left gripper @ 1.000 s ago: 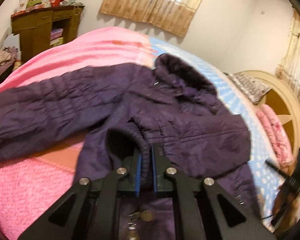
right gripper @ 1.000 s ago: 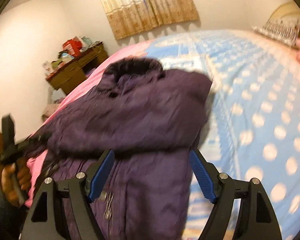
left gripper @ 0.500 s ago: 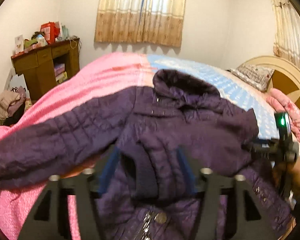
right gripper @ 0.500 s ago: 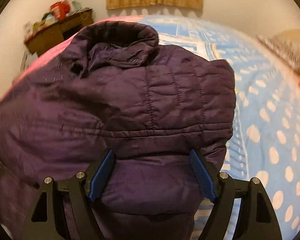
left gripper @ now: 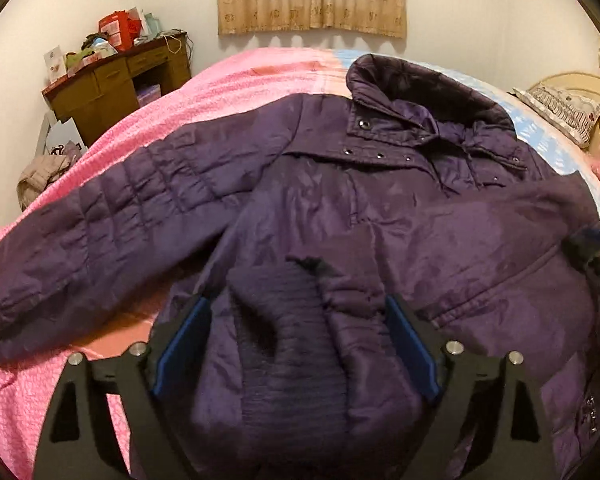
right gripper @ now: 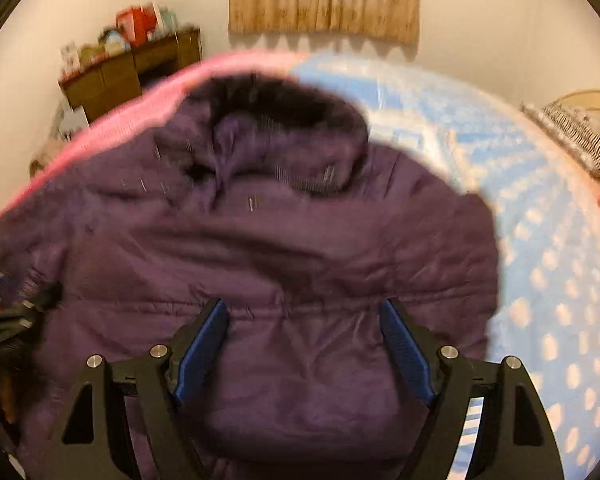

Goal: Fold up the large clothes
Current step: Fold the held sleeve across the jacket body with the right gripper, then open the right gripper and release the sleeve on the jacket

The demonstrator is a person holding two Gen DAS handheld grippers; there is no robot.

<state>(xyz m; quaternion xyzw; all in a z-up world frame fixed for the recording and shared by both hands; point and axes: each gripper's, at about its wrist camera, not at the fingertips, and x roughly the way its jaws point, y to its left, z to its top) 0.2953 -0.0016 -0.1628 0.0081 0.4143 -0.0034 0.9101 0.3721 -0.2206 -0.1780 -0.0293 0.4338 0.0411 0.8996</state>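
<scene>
A dark purple quilted jacket (left gripper: 380, 216) lies front-up across the bed (left gripper: 228, 80), collar (left gripper: 420, 96) toward twelve o'clock, one sleeve (left gripper: 100, 232) stretched out toward nine o'clock over the pink blanket (left gripper: 20, 392), the other sleeve folded in across the chest so its ribbed knit cuff (left gripper: 284, 320) sits at six o'clock. The left claw (left gripper: 296, 344) is spread wide, its blue pads flanking that cuff without pressing it, so it grips nothing. The right claw (right gripper: 304, 348) is likewise released, poised over the jacket's body near the blue dotted sheet (right gripper: 540, 240); that view is blurred. The padded shell looks soft, bulky and light for its size, with a slick sheen, so I judge thin pinches of single fabric would slide out and puffed layers would spring back. Better holds seem to be the ribbed cuff, which is grippier, the stitched seams, and the snap-lined placket (left gripper: 380, 156) at the collar. The outstretched sleeve probably wants taking at its far end, at nine o'clock.
</scene>
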